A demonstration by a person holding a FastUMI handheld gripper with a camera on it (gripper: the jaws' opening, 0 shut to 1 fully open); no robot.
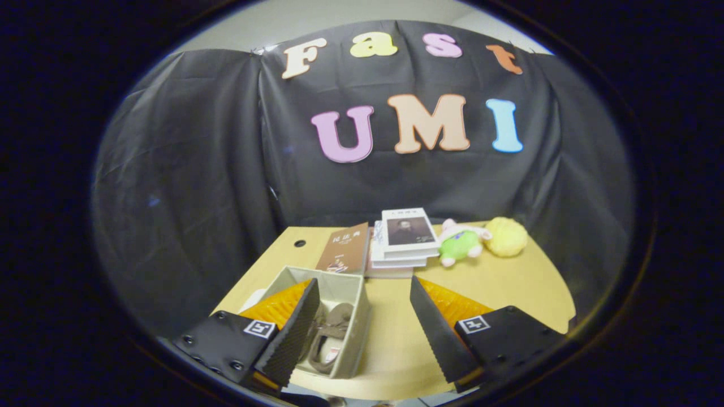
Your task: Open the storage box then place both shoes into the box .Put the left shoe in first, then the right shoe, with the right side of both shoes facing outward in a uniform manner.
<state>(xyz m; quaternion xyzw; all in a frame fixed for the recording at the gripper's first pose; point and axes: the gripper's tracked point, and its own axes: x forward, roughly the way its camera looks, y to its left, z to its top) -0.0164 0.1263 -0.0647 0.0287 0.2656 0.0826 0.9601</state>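
A: Starting at the left, the beige fabric storage box (334, 322) stands open on the round wooden table (509, 288), beside the left finger, with a brown lace-up shoe (328, 333) inside.

B: One shoe or two?

A: I can't tell; one at least seems stowed. The gripper (362, 328) is spread wide, holding nothing. Stacked white books (404, 240) lie beyond.

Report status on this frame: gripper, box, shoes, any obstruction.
Gripper open, holding nothing. Storage box open by one finger, brown shoe inside. Books and plush toys beyond, clear of it.
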